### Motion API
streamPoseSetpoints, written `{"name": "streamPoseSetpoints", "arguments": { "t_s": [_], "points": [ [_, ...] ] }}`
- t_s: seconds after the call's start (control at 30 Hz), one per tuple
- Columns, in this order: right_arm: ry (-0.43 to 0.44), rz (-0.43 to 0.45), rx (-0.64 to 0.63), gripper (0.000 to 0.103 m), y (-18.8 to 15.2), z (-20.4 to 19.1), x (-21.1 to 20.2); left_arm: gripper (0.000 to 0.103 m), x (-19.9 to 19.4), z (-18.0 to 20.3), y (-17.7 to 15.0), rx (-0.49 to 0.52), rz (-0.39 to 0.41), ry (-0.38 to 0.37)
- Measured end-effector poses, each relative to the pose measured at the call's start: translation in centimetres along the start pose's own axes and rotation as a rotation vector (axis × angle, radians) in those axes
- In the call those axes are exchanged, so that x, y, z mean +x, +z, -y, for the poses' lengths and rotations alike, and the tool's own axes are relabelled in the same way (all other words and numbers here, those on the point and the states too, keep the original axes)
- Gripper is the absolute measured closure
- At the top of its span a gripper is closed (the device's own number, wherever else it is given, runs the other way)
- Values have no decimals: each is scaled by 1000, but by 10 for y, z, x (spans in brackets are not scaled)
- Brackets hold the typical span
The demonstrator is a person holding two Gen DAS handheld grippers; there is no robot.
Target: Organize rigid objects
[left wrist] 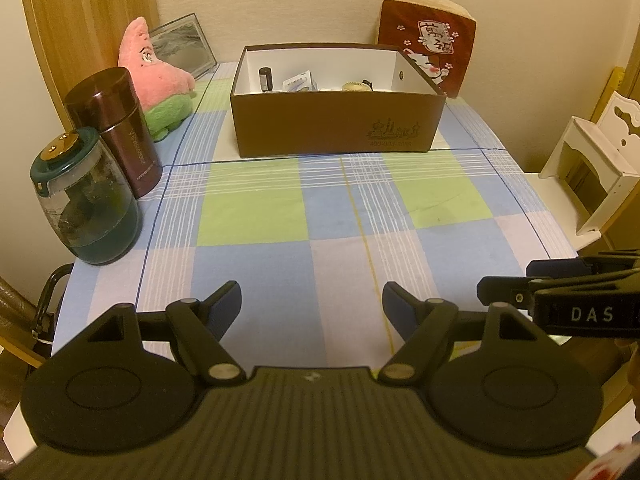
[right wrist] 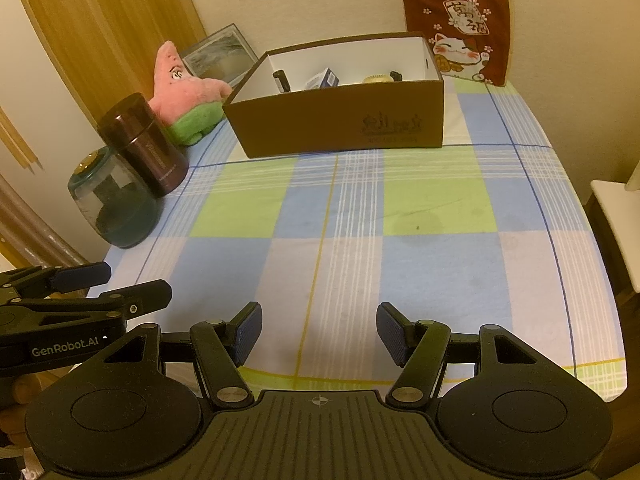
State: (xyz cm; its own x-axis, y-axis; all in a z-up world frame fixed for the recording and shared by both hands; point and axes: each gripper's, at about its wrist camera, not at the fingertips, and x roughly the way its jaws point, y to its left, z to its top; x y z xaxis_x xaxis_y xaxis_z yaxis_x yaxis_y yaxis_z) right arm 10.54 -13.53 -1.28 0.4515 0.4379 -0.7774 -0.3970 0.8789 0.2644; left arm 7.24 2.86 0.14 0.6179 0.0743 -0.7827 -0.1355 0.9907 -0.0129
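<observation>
From the left wrist view, the left gripper (left wrist: 312, 304) hangs over the near edge of the checked surface (left wrist: 320, 208) with its jaws apart and nothing between them; the brown box (left wrist: 336, 124) sits at the far end with several small items already inside, among them a dark cylinder (left wrist: 265, 79) and a pale packet (left wrist: 299, 82). On the left edge stand a glass jar (left wrist: 86, 200) and, touching it, a maroon flask (left wrist: 120, 132), with a pink plush (left wrist: 160, 80) behind. If either of these is the next piece, the tall flask could tip when jaws brush it, and the jar sits close to the edge. From the right wrist view, the right gripper (right wrist: 318, 332) is likewise spread and empty, and the left gripper's fingers (right wrist: 80, 276) lie just beside it at the lower left, so a sideways reach risks the two knocking together. The box wall is high; a low carry could catch its rim.
</observation>
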Motion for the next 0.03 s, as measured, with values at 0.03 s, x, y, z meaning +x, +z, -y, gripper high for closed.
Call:
{"name": "streamPoseSetpoints", "arguments": {
  "t_s": [0.03],
  "points": [
    [0,-2,0,40,1,1,1,27,1,0,1,-3,-4,-1]
  ]
}}
